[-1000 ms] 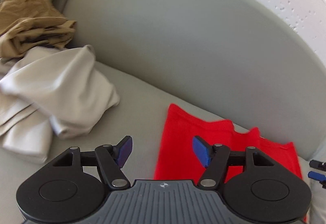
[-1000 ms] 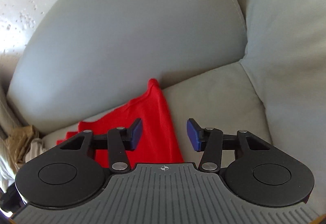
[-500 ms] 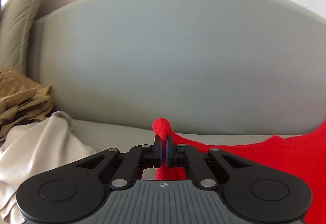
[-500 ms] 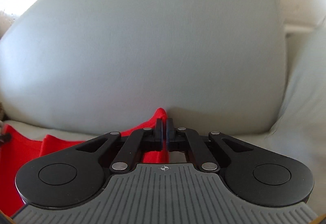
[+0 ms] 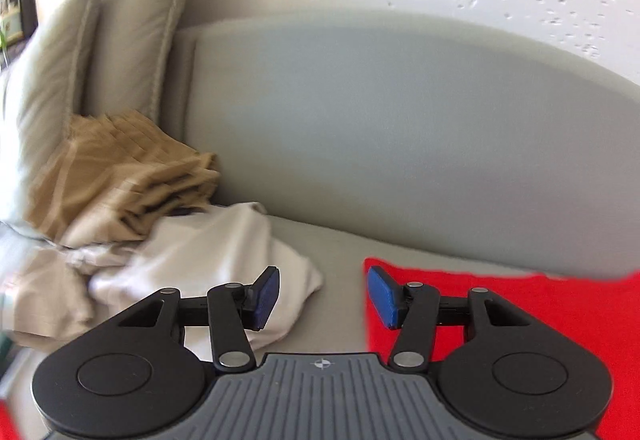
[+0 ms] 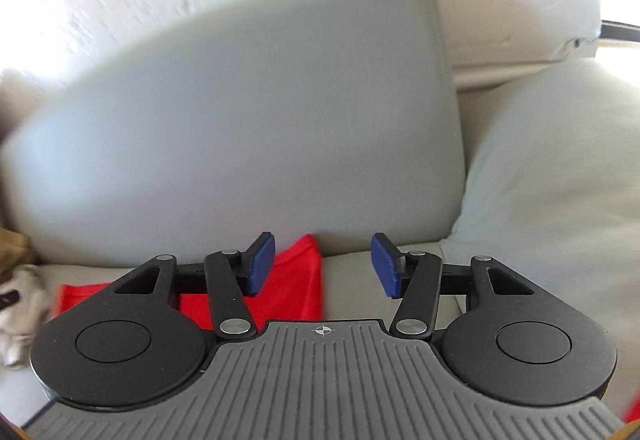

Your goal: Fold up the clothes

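Observation:
A red garment lies flat on the grey sofa seat, its far edge against the back cushion. In the left wrist view my left gripper hovers over the garment's left edge, its jaws opening with only bare seat between the blue pads. In the right wrist view the same red garment ends at its right corner, just left of the gap of my right gripper. Its jaws are opening too, and no cloth is pinched.
A cream garment lies crumpled at the left, with a tan folded cloth behind it and beige pillows against the arm. A grey back cushion and a pale side cushion bound the seat.
Both grippers closed on the red garment's far corners half a second ago, then let go. Their jaws now stand apart, both hands have risen, and the cloth lies flat on the seat.

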Motion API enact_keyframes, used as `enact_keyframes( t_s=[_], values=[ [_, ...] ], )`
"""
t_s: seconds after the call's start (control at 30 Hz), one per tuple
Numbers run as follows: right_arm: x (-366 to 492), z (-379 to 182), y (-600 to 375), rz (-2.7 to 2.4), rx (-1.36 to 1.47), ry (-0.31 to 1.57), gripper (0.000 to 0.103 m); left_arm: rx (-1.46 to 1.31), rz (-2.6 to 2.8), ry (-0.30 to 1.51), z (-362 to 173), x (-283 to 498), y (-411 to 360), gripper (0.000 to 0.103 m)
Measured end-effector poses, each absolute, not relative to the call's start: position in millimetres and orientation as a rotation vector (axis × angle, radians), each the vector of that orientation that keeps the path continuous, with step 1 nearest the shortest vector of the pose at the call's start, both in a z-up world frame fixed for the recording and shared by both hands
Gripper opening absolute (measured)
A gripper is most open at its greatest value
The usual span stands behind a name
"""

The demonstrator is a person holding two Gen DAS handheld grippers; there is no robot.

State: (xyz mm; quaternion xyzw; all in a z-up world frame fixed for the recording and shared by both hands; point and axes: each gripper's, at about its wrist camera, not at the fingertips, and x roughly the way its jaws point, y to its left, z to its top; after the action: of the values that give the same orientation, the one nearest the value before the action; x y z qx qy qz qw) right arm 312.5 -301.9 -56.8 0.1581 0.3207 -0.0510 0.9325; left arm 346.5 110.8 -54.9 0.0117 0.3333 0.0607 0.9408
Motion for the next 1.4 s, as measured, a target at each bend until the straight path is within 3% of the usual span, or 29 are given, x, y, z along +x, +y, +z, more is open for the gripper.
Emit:
enact_keyframes(
  t_s=[0.07, 0.2, 0.33, 0.43, 0.53, 0.57, 0.6, 0.63, 0.67, 0.8, 1.1, 1.13, 1.2, 1.33, 1.4],
  values=[
    [271, -26, -304, -0.079, 0.330, 0.642, 0.059, 0.027, 0.062, 0.720, -36, 306, 112, 0.052],
    [183, 25, -303, -0.023, 0.341, 0.626, 0.077, 0.035, -0.074, 0.793, -15, 222, 106, 0.059],
    [117, 40, -301, 0.069, 0.388, 0.675, 0.083, 0.034, -0.162, 0.837, -30, 152, 84, 0.063],
    [94, 15, -288, 0.122, 0.410, 0.771, 0.087, 0.023, -0.191, 0.856, -53, 110, 62, 0.064],
    [82, -40, -259, 0.120, 0.406, 0.902, 0.086, 0.036, -0.111, 0.846, -90, 94, 42, 0.061],
    [80, -60, -250, 0.109, 0.382, 0.937, 0.076, 0.047, -0.063, 0.847, -104, 91, 37, 0.054],
    [78, -80, -241, 0.096, 0.351, 0.971, 0.059, 0.077, 0.001, 0.864, -117, 89, 35, 0.049],
    [76, -100, -233, 0.084, 0.319, 1.005, 0.051, 0.116, 0.067, 0.887, -131, 88, 34, 0.040],
    [74, -120, -224, 0.071, 0.287, 1.039, 0.044, 0.125, 0.097, 0.894, -136, 82, 35, 0.038],
    [28, -146, -195, 0.036, -0.004, 0.960, 0.046, 0.096, 0.138, 0.887, -142, 48, 45, 0.038],
    [-24, -108, -217, 0.021, 0.176, 1.049, 0.053, -0.004, 0.068, 0.923, -105, -4, 44, 0.041],
    [-32, -102, -216, 0.048, 0.210, 1.045, 0.057, -0.022, 0.046, 0.905, -98, -13, 40, 0.046],
    [-45, -90, -215, 0.094, 0.236, 1.023, 0.077, -0.004, 0.005, 0.857, -85, -25, 31, 0.053],
    [-60, -72, -215, 0.118, 0.235, 0.980, 0.076, -0.016, -0.022, 0.836, -69, -35, 19, 0.058],
    [-64, -66, -217, 0.115, 0.241, 0.964, 0.065, -0.007, -0.012, 0.849, -65, -37, 13, 0.058]
  ],
)
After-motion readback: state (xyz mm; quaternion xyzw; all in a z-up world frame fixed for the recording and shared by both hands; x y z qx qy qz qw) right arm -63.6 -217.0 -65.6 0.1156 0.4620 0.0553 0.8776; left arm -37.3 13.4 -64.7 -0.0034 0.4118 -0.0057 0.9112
